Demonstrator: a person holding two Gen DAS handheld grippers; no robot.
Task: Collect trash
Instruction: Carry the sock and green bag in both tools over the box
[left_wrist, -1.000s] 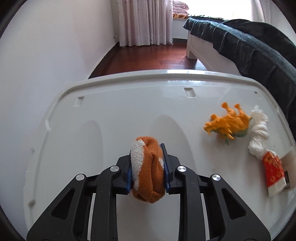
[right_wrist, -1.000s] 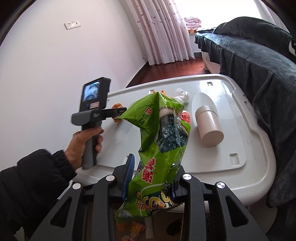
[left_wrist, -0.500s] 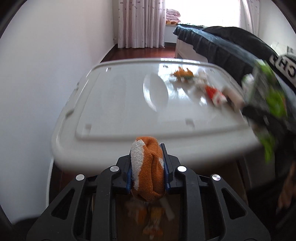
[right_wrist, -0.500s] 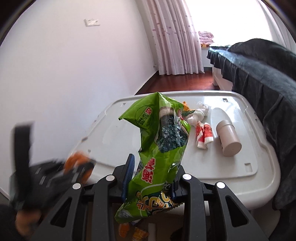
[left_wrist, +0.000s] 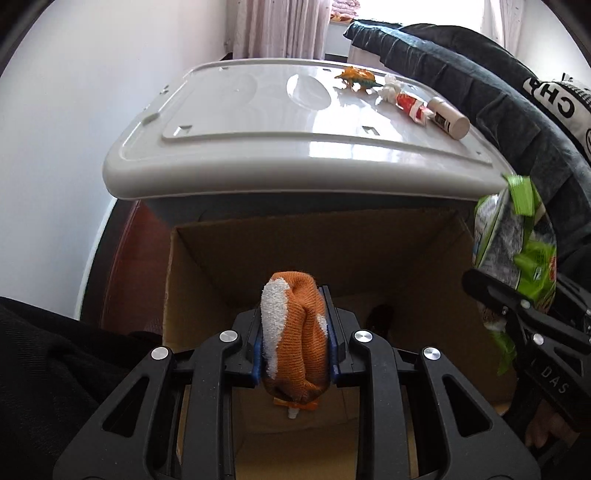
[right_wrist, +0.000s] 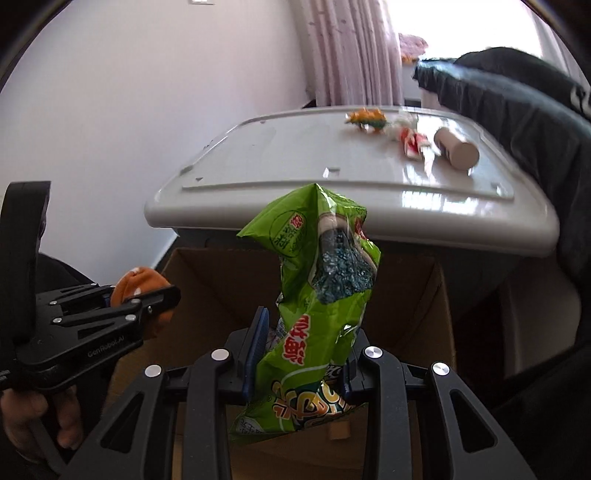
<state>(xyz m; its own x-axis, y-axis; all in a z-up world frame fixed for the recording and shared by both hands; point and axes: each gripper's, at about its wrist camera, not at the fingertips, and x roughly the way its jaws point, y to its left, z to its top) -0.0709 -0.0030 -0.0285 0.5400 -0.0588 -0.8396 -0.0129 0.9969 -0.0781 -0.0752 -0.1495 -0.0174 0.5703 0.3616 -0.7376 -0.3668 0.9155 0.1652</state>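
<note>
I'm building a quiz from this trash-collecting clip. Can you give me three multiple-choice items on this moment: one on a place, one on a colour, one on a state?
1. The open brown cardboard box sits:
A. on the lid
B. below the grey plastic lid's front edge
C. on the bed

2. The crinkly snack bag in the right gripper is mainly:
A. green
B. red
C. blue

3. The left gripper is:
A. open, empty
B. shut on the orange-and-white knitted sock
C. out of view

Key: B, the box opening shows under the lid edge; A, green foil dominates; B, both pads press the sock.
</note>
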